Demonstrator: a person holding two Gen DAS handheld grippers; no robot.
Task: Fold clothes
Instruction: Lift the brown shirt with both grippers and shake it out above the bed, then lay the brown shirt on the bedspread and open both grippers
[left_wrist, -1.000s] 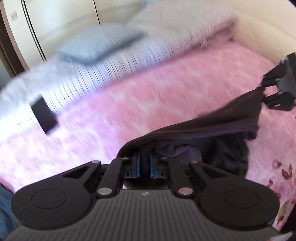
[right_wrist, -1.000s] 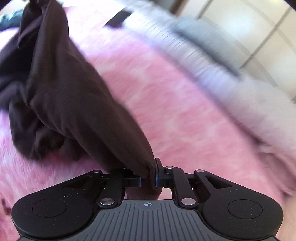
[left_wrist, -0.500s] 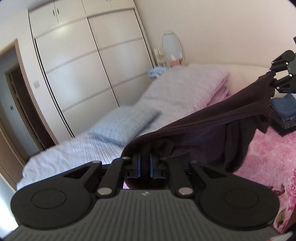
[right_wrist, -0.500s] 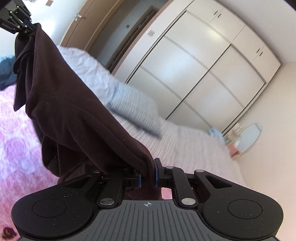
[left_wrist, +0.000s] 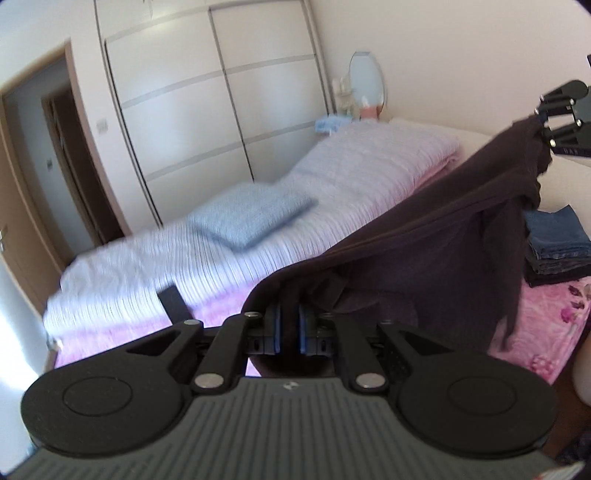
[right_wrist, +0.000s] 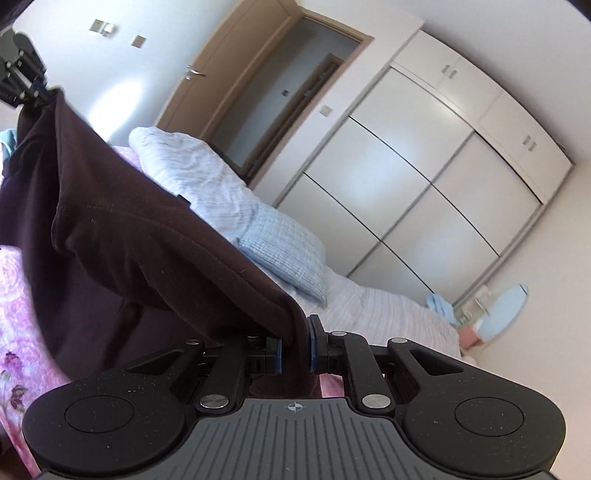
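1. Left gripper: clamped on one corner of the dark garment.
2. Right gripper: clamped on the opposite corner.
3. Garment hangs stretched between both grippers, above the pink bedspread.
4. Farther: blue pillow, folded jeans stack at right, white wardrobe.

left wrist: close behind tongs, faces bed | right wrist: likewise | shared: wardrobe

Dark brown garment, soft knit, lifted off the bed, top edge stretched taut between two pinched corners, rest hanging in loose folds below.
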